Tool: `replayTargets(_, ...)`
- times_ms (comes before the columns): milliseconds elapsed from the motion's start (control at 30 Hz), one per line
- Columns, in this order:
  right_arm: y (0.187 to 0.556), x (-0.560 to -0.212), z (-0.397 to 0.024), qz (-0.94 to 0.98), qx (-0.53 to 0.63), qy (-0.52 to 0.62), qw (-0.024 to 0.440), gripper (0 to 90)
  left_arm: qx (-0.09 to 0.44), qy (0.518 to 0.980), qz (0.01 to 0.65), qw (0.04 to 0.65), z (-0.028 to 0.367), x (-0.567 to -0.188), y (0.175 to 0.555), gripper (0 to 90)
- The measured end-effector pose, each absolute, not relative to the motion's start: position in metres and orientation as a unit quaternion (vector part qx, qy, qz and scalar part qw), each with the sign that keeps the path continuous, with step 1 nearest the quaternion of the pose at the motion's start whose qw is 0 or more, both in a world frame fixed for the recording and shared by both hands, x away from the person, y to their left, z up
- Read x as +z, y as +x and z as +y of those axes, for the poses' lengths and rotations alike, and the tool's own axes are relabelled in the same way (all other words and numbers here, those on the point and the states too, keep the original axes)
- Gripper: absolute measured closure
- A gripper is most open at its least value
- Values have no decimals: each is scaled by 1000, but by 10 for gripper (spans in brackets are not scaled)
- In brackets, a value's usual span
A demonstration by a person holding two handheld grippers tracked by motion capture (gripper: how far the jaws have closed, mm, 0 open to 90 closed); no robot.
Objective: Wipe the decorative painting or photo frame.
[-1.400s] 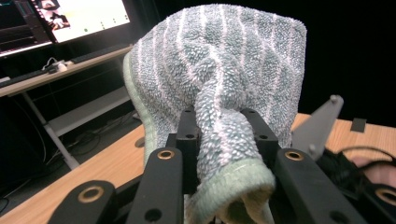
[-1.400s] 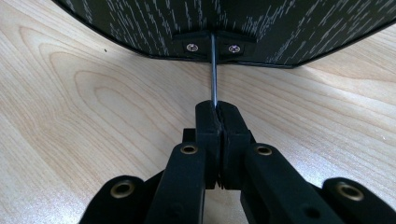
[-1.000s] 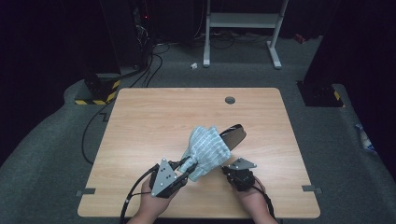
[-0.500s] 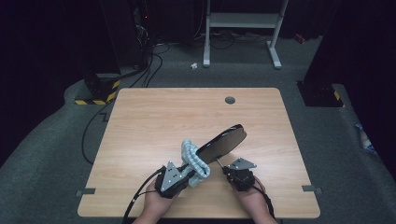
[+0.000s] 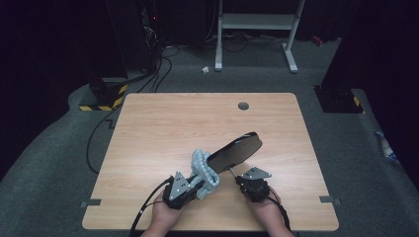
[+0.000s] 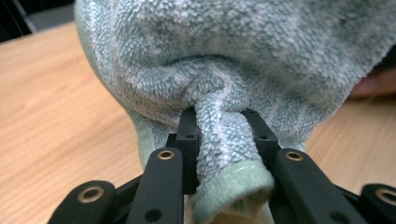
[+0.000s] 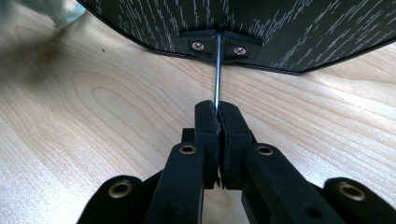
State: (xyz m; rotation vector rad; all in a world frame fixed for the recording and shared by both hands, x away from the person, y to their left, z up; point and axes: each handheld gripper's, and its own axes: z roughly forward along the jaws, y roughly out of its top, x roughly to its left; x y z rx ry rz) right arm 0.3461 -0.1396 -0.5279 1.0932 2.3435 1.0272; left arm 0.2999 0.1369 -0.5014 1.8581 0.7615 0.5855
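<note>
Pale wooden table [image 5: 163,128]: black oval mirror [image 5: 234,150] slanting up and away, thin metal stem [image 7: 217,70] pinched by right gripper [image 7: 218,108]; left gripper [image 6: 224,123] beside it, clamping grey-green terry cloth [image 6: 224,70].

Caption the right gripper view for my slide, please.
Right gripper shut on the thin metal stem of a dark mirror, above the wooden table.

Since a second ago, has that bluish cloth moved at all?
Yes. The cloth, pinched in the left gripper, has slid off the top of the dark oval panel toward the table's near edge, now bunched by the panel's near end.
</note>
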Motion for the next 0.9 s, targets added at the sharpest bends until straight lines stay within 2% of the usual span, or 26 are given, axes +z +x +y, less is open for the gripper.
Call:
replayTargets(100,346,-528,-139,829,362,387,180,876,251,747,307,533,141,-485,294,722)
replayTargets(200,346,-528,-140,829,362,387,179,878,289,715,290,567,146,-459,284,722)
replayTargets(333,346,-528,-139,829,362,387,180,878,296,700,282,585,146,-450,282,721)
replayTargets(500,346,-528,-140,829,362,386,180,879,286,715,286,571,139,-457,293,722)
replayTargets(600,347,-528,-141,827,366,389,174,880,281,739,295,537,131,-475,302,722)
replayTargets(900,346,-528,-139,828,360,388,183,880,276,760,316,497,132,-504,308,723)
